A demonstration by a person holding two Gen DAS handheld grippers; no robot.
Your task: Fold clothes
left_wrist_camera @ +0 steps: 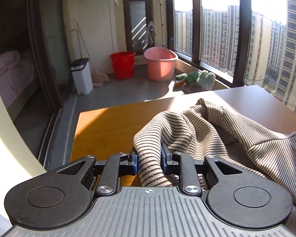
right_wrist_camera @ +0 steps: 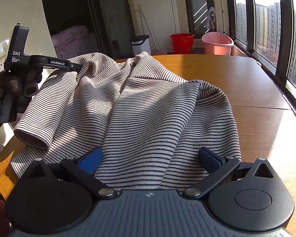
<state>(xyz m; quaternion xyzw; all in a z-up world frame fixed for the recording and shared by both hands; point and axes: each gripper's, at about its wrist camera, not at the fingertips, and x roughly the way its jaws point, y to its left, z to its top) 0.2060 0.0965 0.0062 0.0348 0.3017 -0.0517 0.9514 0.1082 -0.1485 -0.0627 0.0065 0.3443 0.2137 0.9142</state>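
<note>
Striped top (right_wrist_camera: 148,106) sprawled rumpled across wooden bench (right_wrist_camera: 246,90). Left gripper (left_wrist_camera: 149,162) jaws clamped on bunched fold. Right gripper (right_wrist_camera: 150,158) jaws spread wide over hem, nothing pinched. Fabric soft, light, floppy (grab edges, not middle).

Things on the sunny balcony

A red bucket (left_wrist_camera: 122,64) sits just beside a pink tub (left_wrist_camera: 160,63) in the middle of the left wrist view. A white bin (left_wrist_camera: 81,75) stands to their left, with a broom (left_wrist_camera: 96,67) beside it. Green vegetables (left_wrist_camera: 197,78) lie near the window (left_wrist_camera: 223,25). The wooden table (right_wrist_camera: 246,90) fills the right side of the right wrist view.
</note>
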